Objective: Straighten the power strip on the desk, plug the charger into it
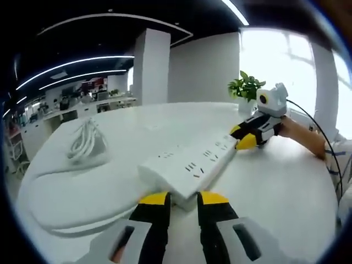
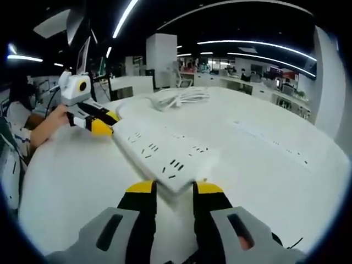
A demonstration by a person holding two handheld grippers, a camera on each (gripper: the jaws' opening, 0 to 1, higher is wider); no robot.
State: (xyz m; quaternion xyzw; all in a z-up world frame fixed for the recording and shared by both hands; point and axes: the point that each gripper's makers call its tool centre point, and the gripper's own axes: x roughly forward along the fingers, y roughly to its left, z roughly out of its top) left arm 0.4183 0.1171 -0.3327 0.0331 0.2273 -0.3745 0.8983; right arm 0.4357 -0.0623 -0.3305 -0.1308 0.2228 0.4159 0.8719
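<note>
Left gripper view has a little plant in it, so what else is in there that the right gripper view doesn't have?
Left gripper view alone: a potted plant near a bright window. Right gripper view alone: long ceiling lights and rows of office desks. Both: the white power strip with a gripper at each end, the coiled white cable, and the white desk.

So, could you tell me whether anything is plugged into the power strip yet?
No: the sockets facing up on the strip are all empty. Both grippers, left and right, hold its ends.
</note>
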